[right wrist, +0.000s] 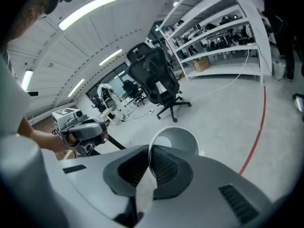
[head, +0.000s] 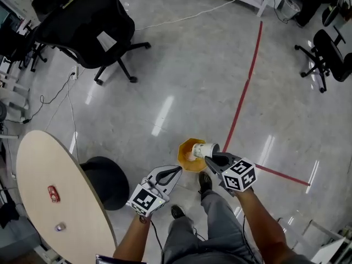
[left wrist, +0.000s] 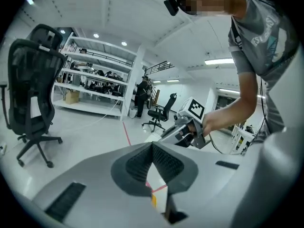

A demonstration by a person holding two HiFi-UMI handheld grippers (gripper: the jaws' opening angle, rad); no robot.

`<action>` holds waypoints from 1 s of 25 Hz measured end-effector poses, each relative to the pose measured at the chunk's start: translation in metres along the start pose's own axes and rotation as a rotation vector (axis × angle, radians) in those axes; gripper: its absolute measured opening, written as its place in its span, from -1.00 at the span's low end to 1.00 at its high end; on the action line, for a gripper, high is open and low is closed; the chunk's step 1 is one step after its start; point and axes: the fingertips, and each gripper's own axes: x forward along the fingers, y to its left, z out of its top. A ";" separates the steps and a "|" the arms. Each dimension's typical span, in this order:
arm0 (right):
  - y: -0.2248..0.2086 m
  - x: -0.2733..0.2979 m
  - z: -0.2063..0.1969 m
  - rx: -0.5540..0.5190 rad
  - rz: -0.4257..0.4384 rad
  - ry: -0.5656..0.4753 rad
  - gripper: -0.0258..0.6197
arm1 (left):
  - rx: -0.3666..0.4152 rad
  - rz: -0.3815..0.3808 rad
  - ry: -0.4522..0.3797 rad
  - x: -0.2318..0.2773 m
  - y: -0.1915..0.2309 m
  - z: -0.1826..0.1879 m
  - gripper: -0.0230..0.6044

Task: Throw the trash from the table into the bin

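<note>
My right gripper [head: 213, 158] is shut on the rim of a white paper cup [head: 204, 149], which lies tilted over the orange bin [head: 187, 147] on the floor. In the right gripper view the cup [right wrist: 175, 138] sticks out past the pads, its wall pinched between them. To its left, my left gripper [head: 174, 172] hangs beside the bin with its pads meeting at the tips and nothing between them [left wrist: 153, 148]. On the oval table [head: 33, 164] at the lower left lie a red wrapper [head: 53, 193] and a small grey-white scrap [head: 59, 226].
A black round stool [head: 107, 181] stands between the table and my legs. A black office chair [head: 88, 21] is at the back left and another [head: 330, 54] at the right. A red tape line [head: 245, 89] runs across the grey floor past the bin.
</note>
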 end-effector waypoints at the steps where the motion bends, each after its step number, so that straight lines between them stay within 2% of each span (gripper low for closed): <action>1: -0.010 0.012 -0.012 0.017 -0.001 0.017 -0.85 | -0.014 0.000 0.017 0.007 0.006 -0.014 -0.79; 8: -0.058 0.082 -0.091 0.094 -0.012 0.116 -0.85 | -0.082 0.001 0.098 0.038 0.037 -0.096 -0.79; 13: -0.078 0.120 -0.132 0.121 -0.029 0.185 -0.85 | -0.118 0.007 0.134 0.043 0.047 -0.130 -0.79; 17: -0.085 0.136 -0.143 0.127 -0.033 0.222 -0.85 | -0.135 0.012 0.138 0.042 0.053 -0.134 -0.79; 25: -0.075 0.138 -0.141 0.090 -0.031 0.248 -0.81 | -0.144 0.029 0.127 0.022 0.052 -0.114 -0.79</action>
